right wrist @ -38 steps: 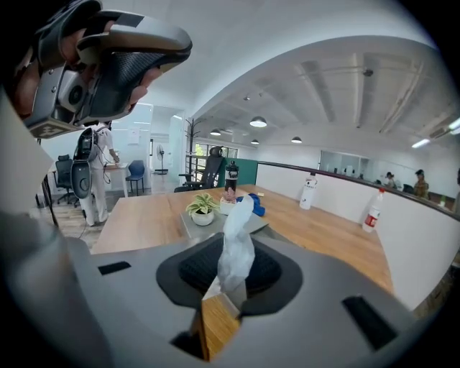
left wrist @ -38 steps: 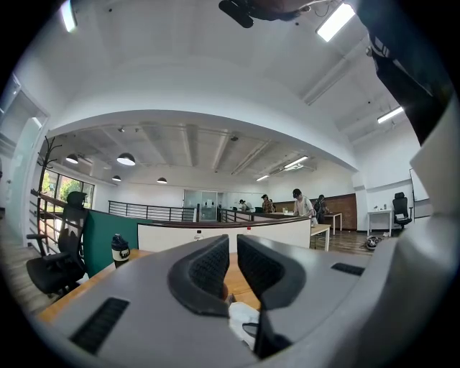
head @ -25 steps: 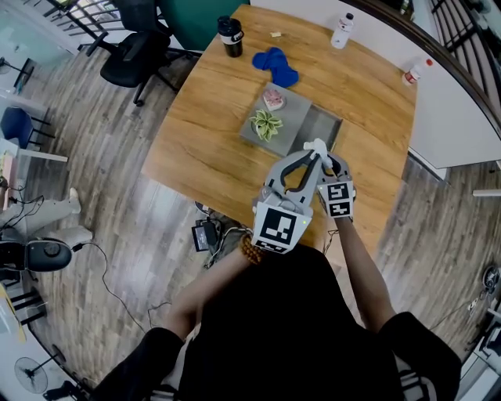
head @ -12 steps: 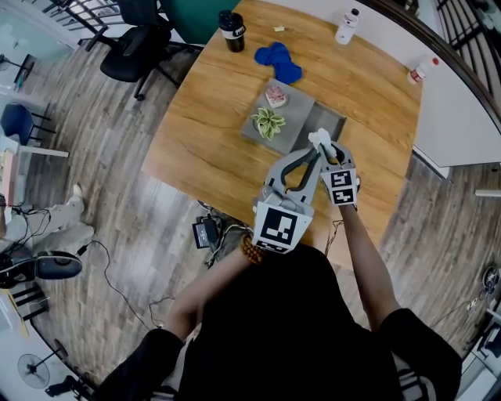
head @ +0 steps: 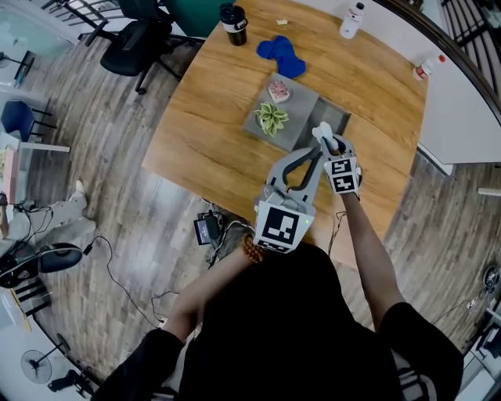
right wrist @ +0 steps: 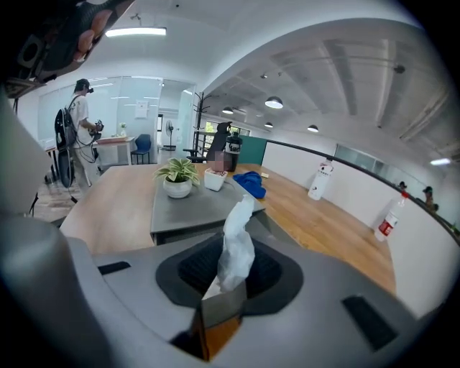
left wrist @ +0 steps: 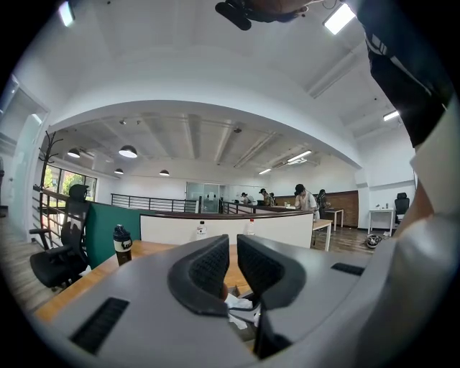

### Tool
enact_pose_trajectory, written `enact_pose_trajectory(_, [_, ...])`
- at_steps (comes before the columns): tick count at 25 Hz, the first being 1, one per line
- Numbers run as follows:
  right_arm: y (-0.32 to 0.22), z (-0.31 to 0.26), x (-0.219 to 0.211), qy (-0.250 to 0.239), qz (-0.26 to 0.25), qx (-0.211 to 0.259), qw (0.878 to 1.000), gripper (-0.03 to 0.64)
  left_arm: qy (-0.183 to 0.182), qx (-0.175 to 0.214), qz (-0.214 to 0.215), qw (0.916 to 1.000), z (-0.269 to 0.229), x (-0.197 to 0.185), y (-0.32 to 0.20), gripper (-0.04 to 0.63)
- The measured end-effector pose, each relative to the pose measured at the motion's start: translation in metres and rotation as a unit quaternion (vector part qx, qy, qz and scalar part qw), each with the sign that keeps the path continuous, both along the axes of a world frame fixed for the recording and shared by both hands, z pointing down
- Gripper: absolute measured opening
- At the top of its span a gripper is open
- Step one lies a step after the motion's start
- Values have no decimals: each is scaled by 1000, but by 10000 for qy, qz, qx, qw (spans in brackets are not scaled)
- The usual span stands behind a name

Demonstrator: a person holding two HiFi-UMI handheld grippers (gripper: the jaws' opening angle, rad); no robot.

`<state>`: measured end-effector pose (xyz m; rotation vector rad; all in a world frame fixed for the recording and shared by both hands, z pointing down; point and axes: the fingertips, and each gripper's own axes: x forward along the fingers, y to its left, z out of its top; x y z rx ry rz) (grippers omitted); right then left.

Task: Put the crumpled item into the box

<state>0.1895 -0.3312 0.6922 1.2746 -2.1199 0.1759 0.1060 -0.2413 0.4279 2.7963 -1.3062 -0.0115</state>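
Observation:
A white crumpled tissue (head: 320, 132) sticks up from between the pads of my right gripper (head: 325, 141), which is shut on it. In the right gripper view the tissue (right wrist: 236, 246) rises straight out of the jaws. It hangs over the near edge of the grey box (head: 335, 124), whose open part is to the right of its flat top (right wrist: 188, 204). My left gripper (head: 315, 153) is just beside the right one. Its jaws stand almost together with nothing between them, and the tissue (left wrist: 240, 314) shows below them.
A potted plant (head: 272, 119) and a small pink pot (head: 278, 90) stand on the box's flat top. Farther back lie a blue cloth (head: 280, 56), a black cup (head: 233, 22) and two bottles (head: 351, 19) (head: 423, 69). An office chair (head: 135, 41) stands off the table's far left corner.
Both grippers have moved a little forward over the table with the tissue, closer over the box's open part. The right grip on the tissue has not changed.

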Motion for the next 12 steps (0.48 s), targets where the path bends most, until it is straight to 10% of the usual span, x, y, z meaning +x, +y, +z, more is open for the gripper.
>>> enact_pose_trajectory(12, [-19, 25, 4, -65, 86, -397, 9992, 92, -5, -26, 124, 9999, 2, 9, -2, 52])
